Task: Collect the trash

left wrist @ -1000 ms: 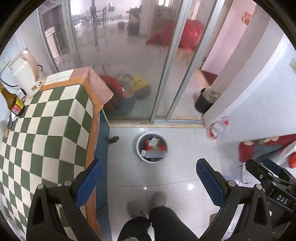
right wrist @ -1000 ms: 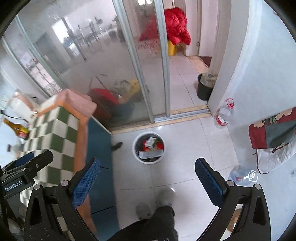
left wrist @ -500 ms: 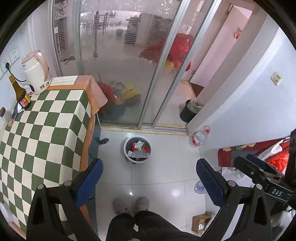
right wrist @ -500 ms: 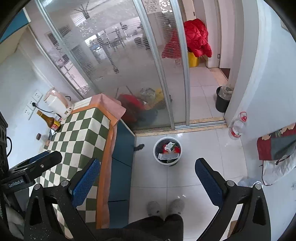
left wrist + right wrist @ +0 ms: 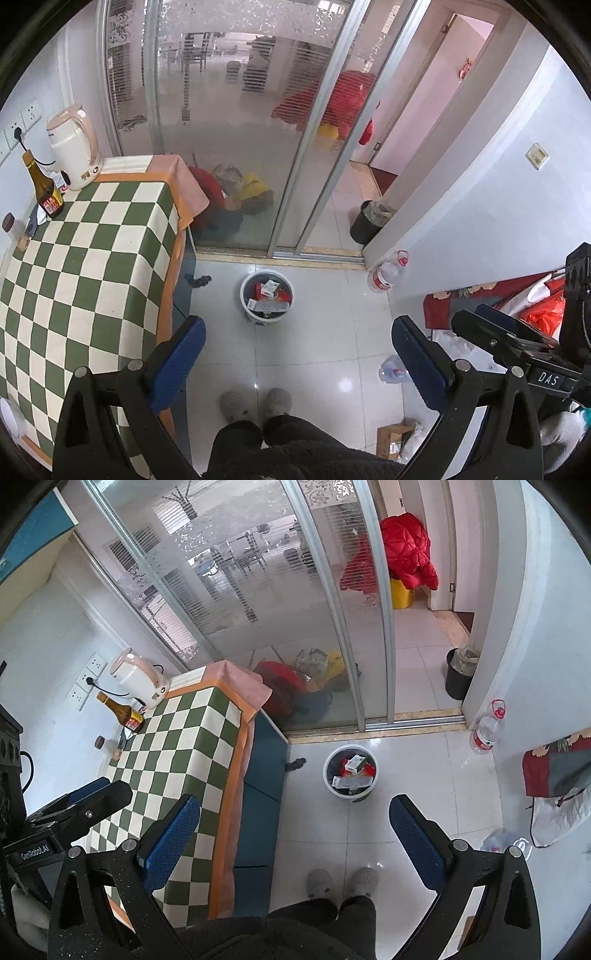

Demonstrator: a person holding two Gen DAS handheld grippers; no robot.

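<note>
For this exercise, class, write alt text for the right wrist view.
An open right gripper hangs high above a round white bin of packaging on a glossy white tiled floor. A green-and-cream checked table stands left, frosted glass sliding doors behind.

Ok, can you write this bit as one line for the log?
left tongs: open, empty | right tongs: open, empty | white bin: on floor, holds trash | crushed bottle: on floor
</note>
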